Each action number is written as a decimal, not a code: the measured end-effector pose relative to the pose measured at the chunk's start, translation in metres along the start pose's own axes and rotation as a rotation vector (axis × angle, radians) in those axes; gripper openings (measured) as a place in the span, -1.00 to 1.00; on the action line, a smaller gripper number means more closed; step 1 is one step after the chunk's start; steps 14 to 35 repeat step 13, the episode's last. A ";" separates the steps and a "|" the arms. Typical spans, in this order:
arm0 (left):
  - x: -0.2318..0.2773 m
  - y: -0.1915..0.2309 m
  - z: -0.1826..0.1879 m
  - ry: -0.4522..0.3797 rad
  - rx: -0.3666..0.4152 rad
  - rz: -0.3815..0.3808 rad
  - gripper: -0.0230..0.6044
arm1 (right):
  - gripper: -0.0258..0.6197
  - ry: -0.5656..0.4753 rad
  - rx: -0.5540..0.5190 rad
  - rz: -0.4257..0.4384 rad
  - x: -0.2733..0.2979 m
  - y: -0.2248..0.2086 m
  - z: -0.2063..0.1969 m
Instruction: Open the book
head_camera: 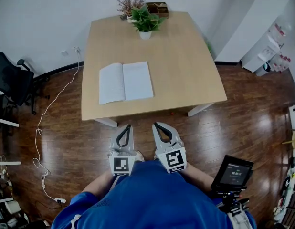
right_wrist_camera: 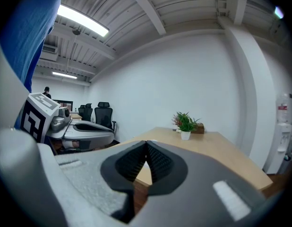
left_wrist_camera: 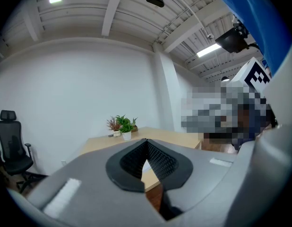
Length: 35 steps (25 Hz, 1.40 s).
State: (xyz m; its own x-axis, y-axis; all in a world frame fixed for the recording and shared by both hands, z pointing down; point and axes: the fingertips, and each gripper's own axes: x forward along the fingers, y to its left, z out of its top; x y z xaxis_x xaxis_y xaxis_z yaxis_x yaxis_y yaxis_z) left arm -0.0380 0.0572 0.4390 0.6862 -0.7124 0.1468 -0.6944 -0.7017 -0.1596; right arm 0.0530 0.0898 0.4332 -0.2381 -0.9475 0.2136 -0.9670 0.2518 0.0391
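Book: lies already open, flat on wooden table, left of centre | handling: probably light, thin floppy pages that crease easily; best lifted at an outer page edge | left gripper: jaws together, empty, short of table | right gripper: jaws together, empty, alongside

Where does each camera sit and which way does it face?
Head view: on the head, steeply down at table and open book; left tongs, right tongs, blue shirt show.
Left gripper view: on left tongs, along shut jaws toward table; blue shirt shows.
Right gripper view: on right tongs, same way; left tongs show.
All share the potted plant.
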 end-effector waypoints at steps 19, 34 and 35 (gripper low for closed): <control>0.006 0.005 0.002 -0.005 -0.009 0.023 -0.91 | -0.91 0.000 -0.018 0.008 0.007 -0.006 0.001; 0.006 0.005 0.002 -0.005 -0.009 0.023 -0.91 | -0.91 0.000 -0.018 0.008 0.007 -0.006 0.001; 0.006 0.005 0.002 -0.005 -0.009 0.023 -0.91 | -0.91 0.000 -0.018 0.008 0.007 -0.006 0.001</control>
